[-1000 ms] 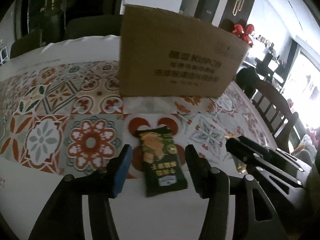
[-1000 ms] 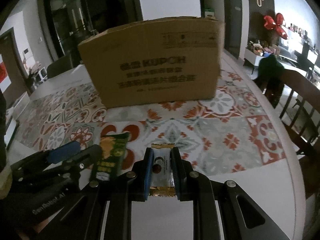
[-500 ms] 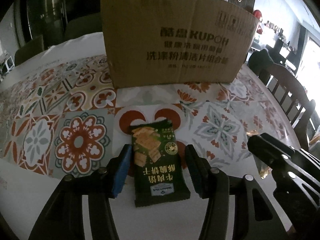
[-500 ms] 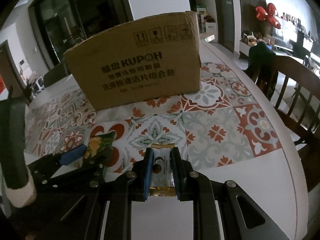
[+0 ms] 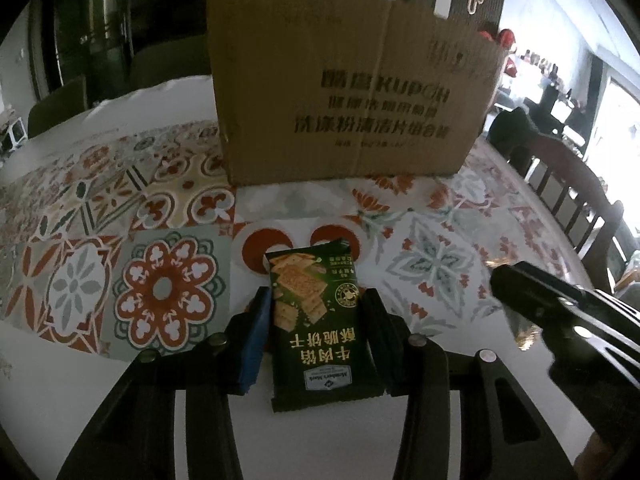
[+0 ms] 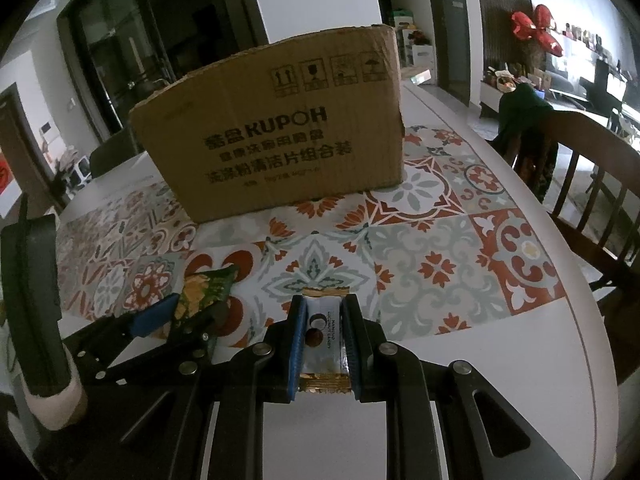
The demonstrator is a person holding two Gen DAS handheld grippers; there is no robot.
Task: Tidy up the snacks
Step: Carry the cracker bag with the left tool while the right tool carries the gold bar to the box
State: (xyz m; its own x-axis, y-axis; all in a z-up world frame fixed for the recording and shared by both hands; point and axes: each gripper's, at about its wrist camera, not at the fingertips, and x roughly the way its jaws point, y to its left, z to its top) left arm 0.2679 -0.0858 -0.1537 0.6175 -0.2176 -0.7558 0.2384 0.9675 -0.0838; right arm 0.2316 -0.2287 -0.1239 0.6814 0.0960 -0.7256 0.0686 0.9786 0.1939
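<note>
My left tool [image 5: 316, 334] squeezes the green cracker pack [image 5: 320, 328], my right tool [image 6: 323, 344] pinches the small candy bar [image 6: 323, 340] — both above the counter [image 6: 520, 360]. Neither snack is in the cardboard box [image 6: 272, 136] yet — that's left.

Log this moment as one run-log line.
left gripper: shut on green cracker packet | right gripper: shut on white candy bar | cardboard box: ahead on table

Two wrist views, low over the counter [image 5: 460, 432], side by side, both facing the nearby cardboard box [image 5: 344, 92].
</note>
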